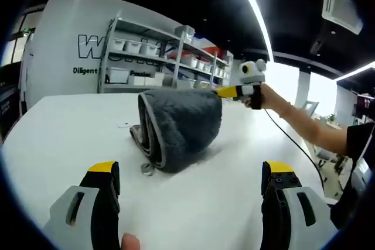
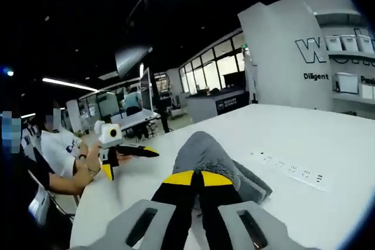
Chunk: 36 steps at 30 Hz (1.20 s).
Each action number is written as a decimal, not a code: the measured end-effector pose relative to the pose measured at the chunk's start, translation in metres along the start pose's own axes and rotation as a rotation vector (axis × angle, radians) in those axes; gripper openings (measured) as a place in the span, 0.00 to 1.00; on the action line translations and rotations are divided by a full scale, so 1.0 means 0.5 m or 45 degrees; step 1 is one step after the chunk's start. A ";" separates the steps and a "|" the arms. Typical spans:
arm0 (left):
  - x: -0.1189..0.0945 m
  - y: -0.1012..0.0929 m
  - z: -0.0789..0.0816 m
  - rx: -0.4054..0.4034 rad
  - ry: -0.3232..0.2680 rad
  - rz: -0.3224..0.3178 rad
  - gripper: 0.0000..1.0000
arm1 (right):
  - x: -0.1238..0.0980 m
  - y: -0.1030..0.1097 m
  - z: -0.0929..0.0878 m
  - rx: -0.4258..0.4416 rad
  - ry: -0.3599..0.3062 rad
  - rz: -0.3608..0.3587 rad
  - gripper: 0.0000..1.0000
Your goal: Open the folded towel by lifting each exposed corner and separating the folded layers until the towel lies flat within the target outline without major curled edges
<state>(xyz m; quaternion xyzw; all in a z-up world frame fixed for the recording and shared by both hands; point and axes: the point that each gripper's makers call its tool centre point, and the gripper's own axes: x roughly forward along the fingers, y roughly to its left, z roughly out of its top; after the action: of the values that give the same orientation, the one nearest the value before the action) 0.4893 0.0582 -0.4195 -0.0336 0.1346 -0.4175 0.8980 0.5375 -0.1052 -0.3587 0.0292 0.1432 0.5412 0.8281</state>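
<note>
On the curved white wall (image 1: 58,45) at the upper left of the left gripper view, large dark letters start with "W" above the smaller word "Diligent", and the wall (image 2: 293,51) at upper right of the right gripper view repeats "Diligent".

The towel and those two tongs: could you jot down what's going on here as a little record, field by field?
Towel: grey towel, still folded, one edge lifted into an arch
Surface: white table
Right tongs: right tongs shut on the towel's raised edge
Left tongs: left tongs open, holding nothing, short of the towel
Nearby: white power strip on the table beside the towel
Background: shelves with white bins
</note>
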 end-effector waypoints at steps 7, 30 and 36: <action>-0.009 -0.001 0.012 0.007 -0.026 -0.009 1.00 | -0.007 0.029 -0.023 -0.018 0.010 0.045 0.00; -0.012 0.001 0.022 0.008 -0.043 -0.025 1.00 | -0.056 0.093 -0.209 -0.021 0.190 0.157 0.00; -0.010 -0.001 0.013 0.010 -0.020 -0.025 1.00 | -0.066 0.089 -0.251 -0.020 0.254 0.156 0.00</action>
<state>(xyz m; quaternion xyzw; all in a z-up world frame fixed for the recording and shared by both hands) 0.4879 0.0614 -0.4122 -0.0348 0.1254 -0.4265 0.8951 0.4518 -0.1300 -0.4628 -0.0228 0.2187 0.5921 0.7753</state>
